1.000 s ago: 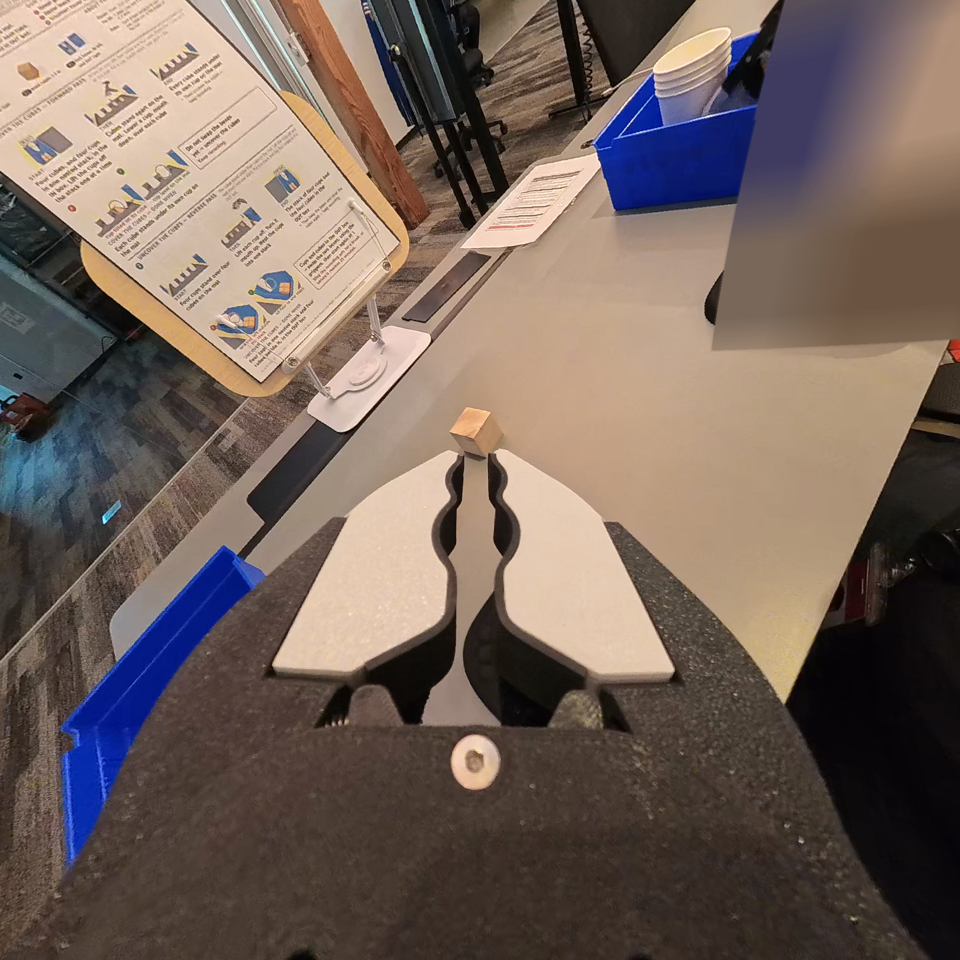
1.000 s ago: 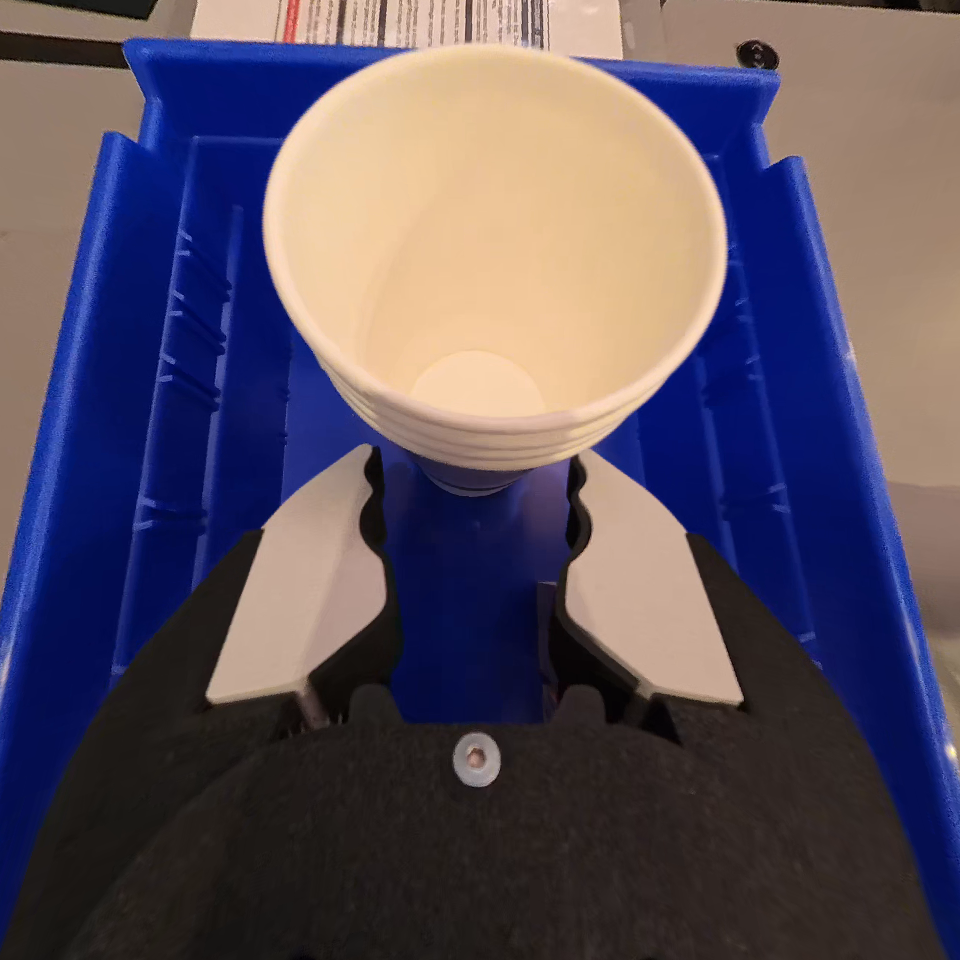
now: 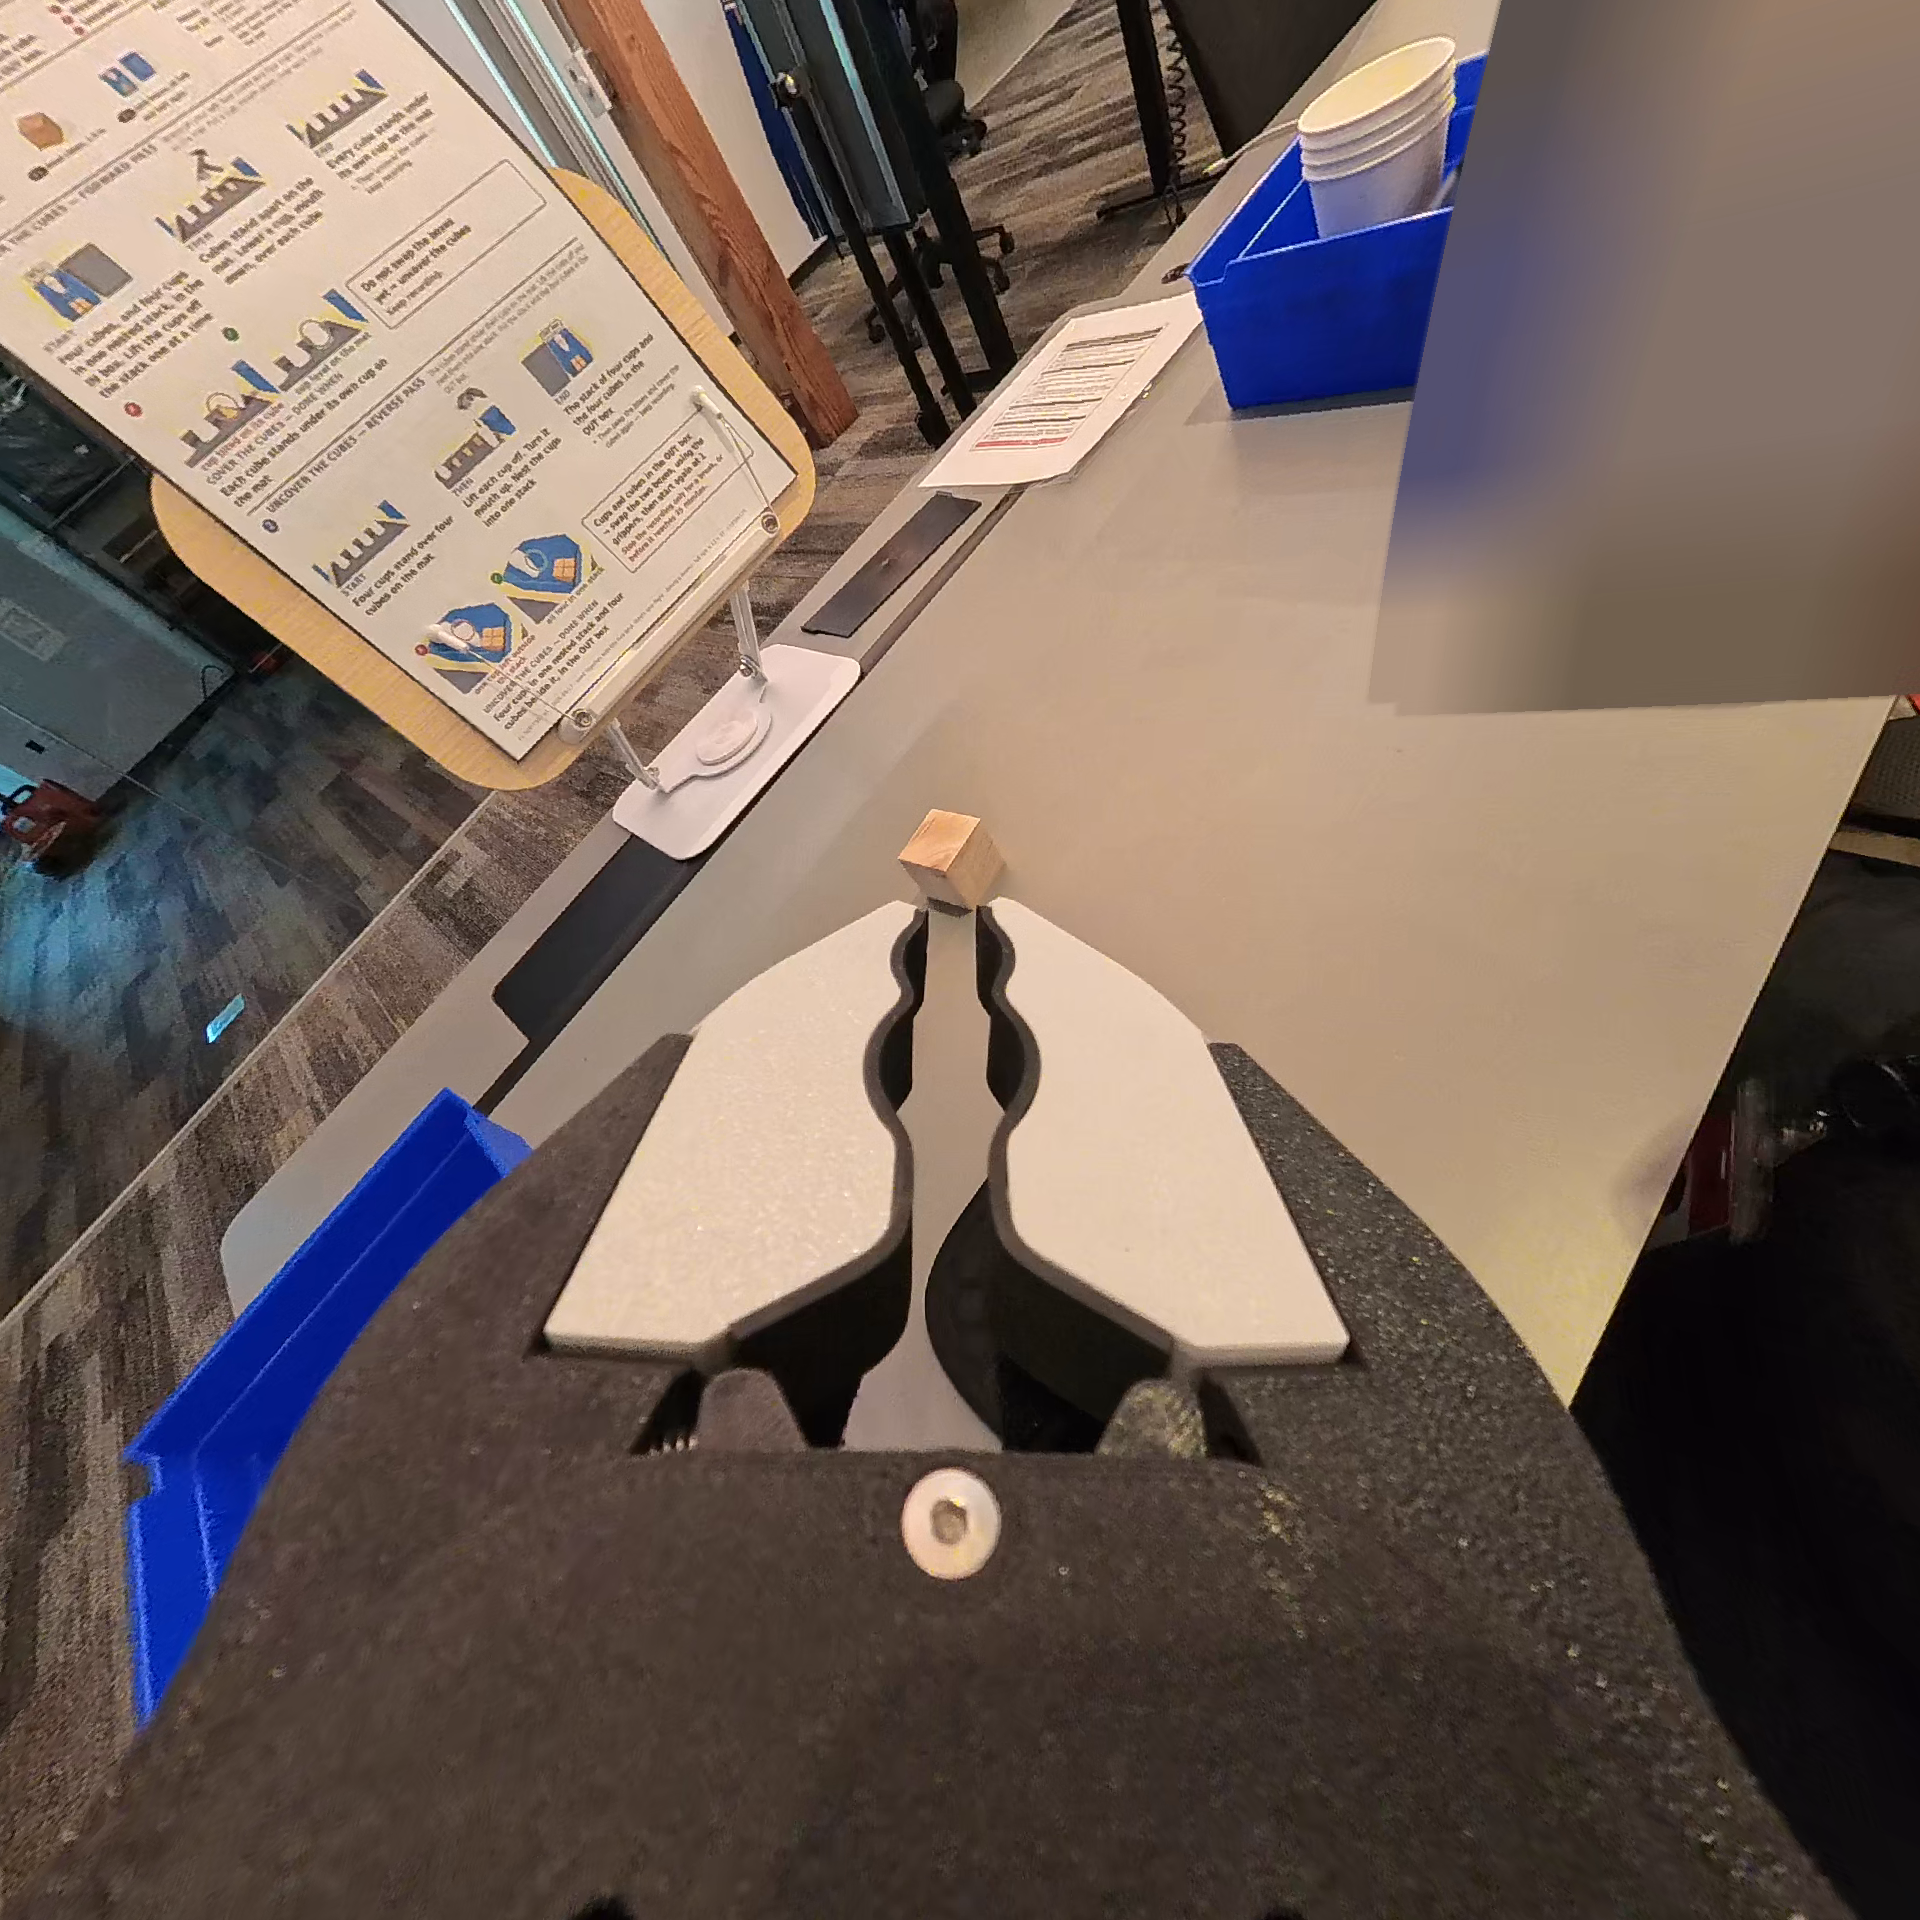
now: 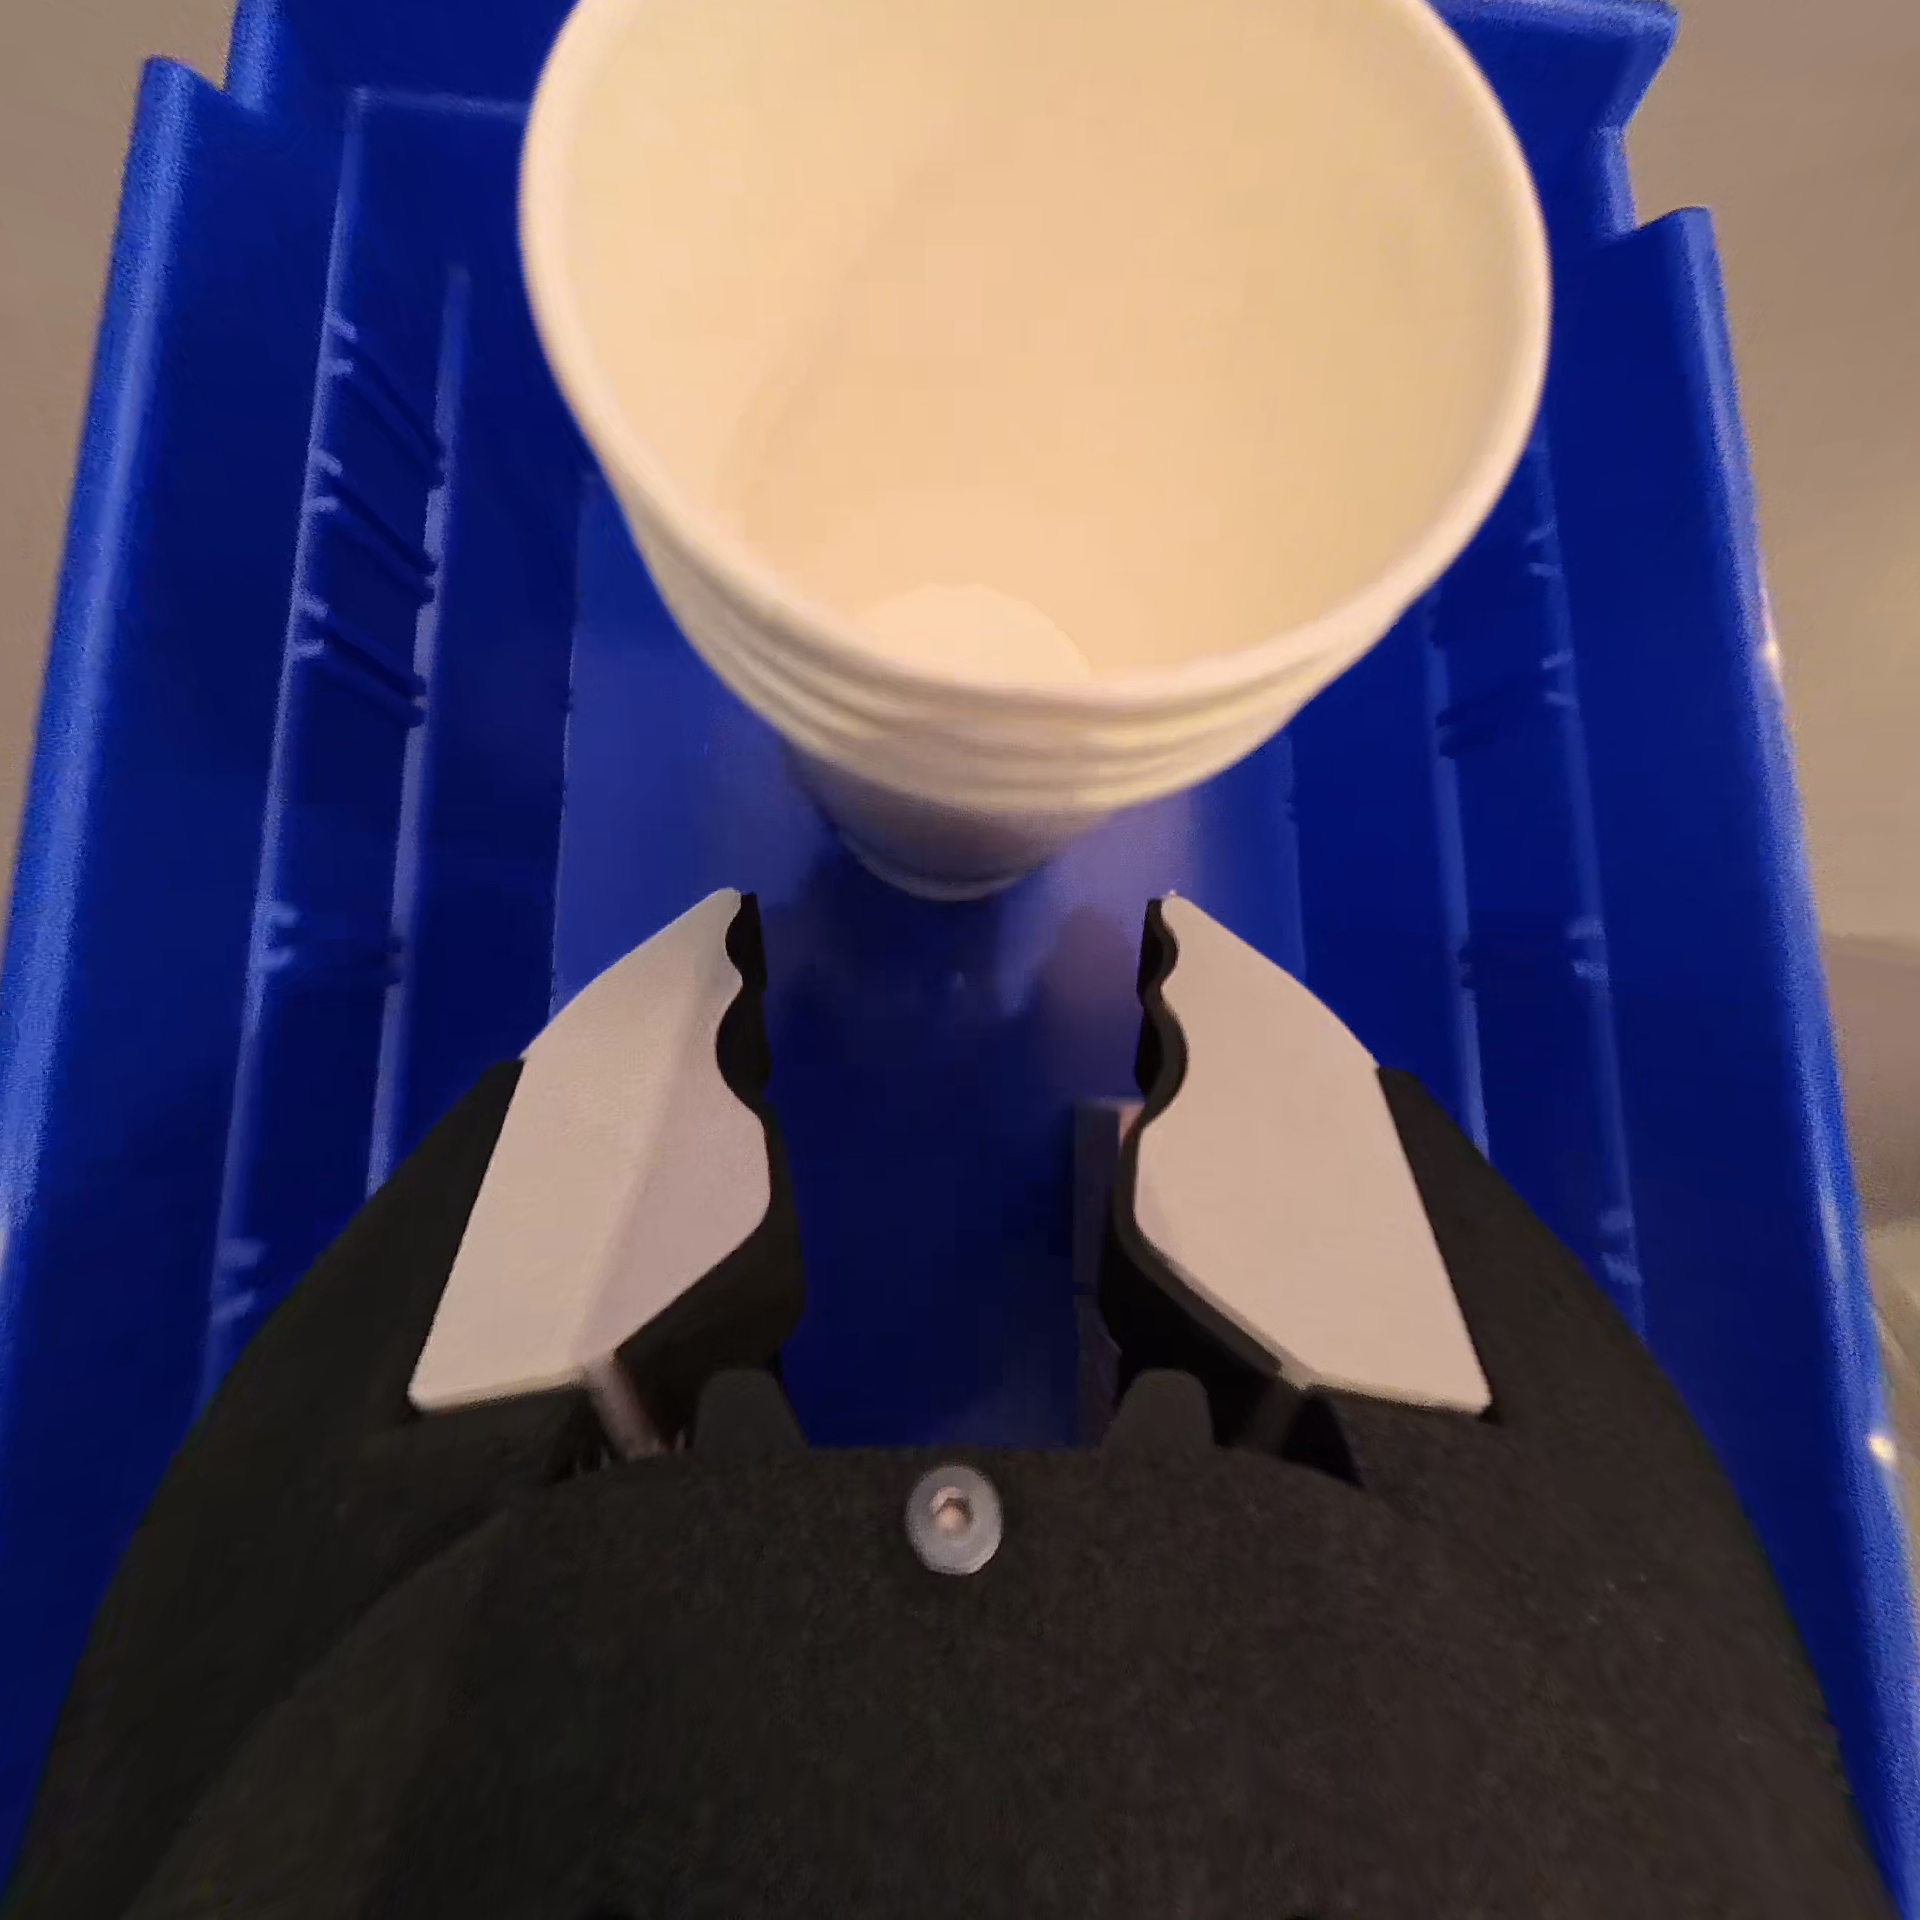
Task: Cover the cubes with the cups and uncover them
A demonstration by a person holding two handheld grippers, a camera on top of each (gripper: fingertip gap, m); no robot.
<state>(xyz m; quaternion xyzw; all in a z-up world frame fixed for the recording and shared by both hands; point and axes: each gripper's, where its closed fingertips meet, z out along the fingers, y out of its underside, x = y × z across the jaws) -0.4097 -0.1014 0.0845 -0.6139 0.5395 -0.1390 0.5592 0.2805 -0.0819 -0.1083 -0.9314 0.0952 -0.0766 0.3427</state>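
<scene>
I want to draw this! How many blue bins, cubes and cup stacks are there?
Bins: 2
Cube: 1
Cup stack: 1
Total: 4

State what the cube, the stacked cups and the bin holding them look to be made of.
Cube: likely bare wood, tan with faint grain, matte. Cups: probably paper, off-white, matte, thin rolled rims. Bin: moulded plastic, blue, slight sheen, ribbed walls.

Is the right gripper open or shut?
Open. The right gripper has a wide gap between its fingertips, just short of the cup stack, gripping nothing.
</scene>
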